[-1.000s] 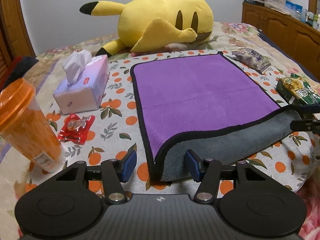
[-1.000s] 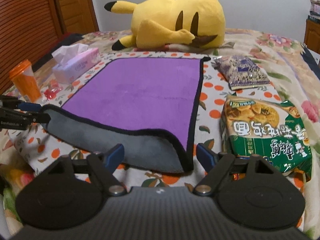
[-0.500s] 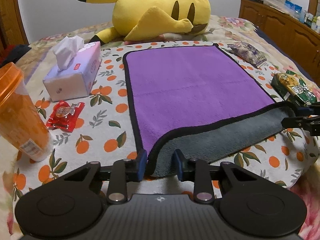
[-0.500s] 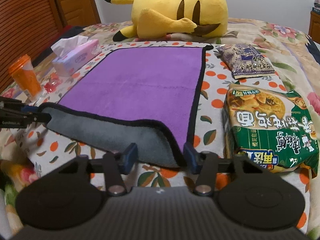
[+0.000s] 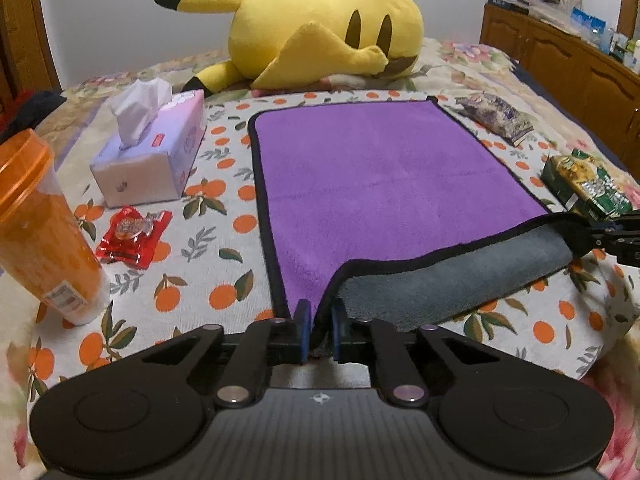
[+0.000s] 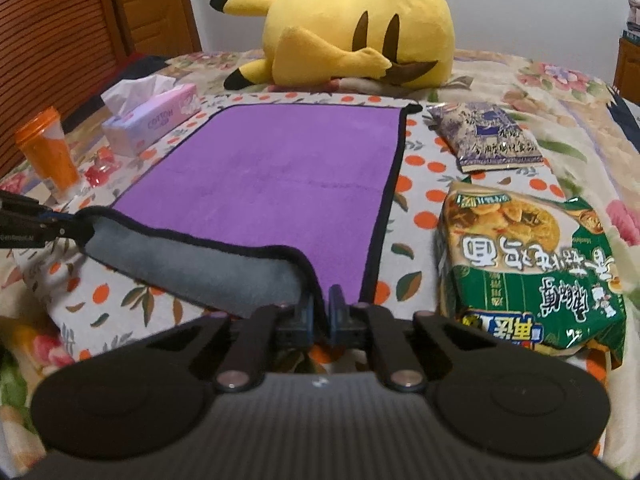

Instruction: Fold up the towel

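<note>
A purple towel with a black hem and grey underside lies flat on the orange-print bed cover; it also shows in the right wrist view. Its near edge is turned up, showing the grey side. My left gripper is shut on the towel's near left corner. My right gripper is shut on the near right corner. Each gripper shows at the edge of the other's view, holding its corner a little off the bed.
A yellow plush toy lies beyond the towel. A tissue box, an orange cup and a red wrapper sit left. A green snack bag and a purple packet lie right. A wooden dresser stands far right.
Both grippers have closed from open onto the towel's near corners. The cameras have moved in closer and the near edge is lifted slightly.
</note>
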